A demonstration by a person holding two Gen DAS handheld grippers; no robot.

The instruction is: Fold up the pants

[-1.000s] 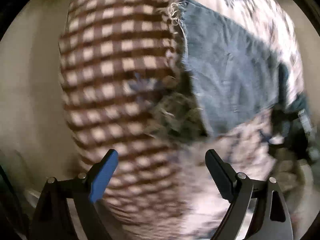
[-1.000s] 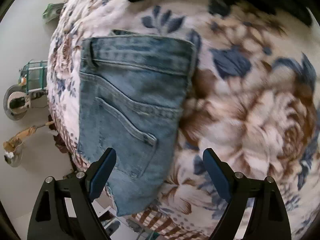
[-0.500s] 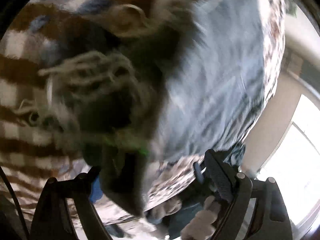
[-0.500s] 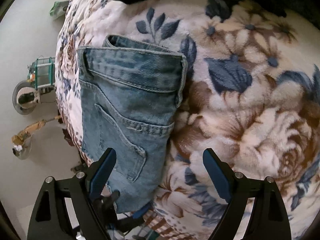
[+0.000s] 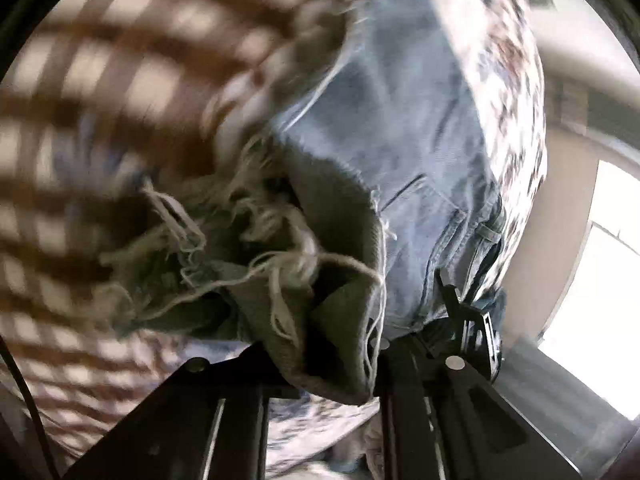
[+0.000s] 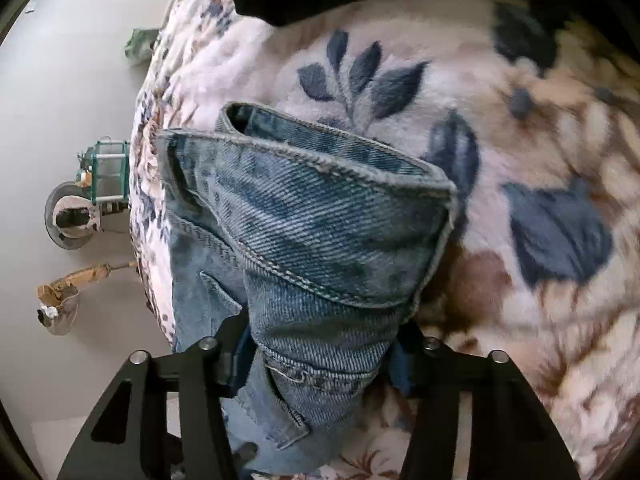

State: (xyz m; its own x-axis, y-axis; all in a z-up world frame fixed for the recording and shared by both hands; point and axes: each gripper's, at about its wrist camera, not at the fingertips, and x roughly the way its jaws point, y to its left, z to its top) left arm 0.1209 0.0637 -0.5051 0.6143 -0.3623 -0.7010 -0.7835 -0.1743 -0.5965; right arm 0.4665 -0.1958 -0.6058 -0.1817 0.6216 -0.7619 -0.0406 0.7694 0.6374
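Both grippers have closed on the jeans within the last second: a second ago each pair of fingers stood wide apart over the cloth, and now denim fills the gap in both wrist views. Left gripper point(image 5: 340, 344) is clamped on the frayed hem point(image 5: 248, 248), loose threads trailing across the centre of the frame; motion blur smears the checked blanket border point(image 5: 100, 80) at upper left, so exactly how much cloth is pinched is unclear, probably more than one layer. Right gripper point(image 6: 316, 344) is clamped on a bunch of the seat just below the waistband point(image 6: 320, 168), which gapes open at centre frame. Jeans point(image 6: 304, 240) lie on the floral blanket point(image 6: 540, 160), near its left edge, with pale floor point(image 6: 60, 80) beyond. Judgement: with both ends secured, the set-up suits a lengthwise fold, hem carried toward waistband; the fold itself is not yet made. Containers: a small green wire basket point(image 6: 106, 172) stands on the floor at left of frame, contents too small to tell; a round bowl-like item point(image 6: 70, 220) sits just beside it, contents likewise unreadable.
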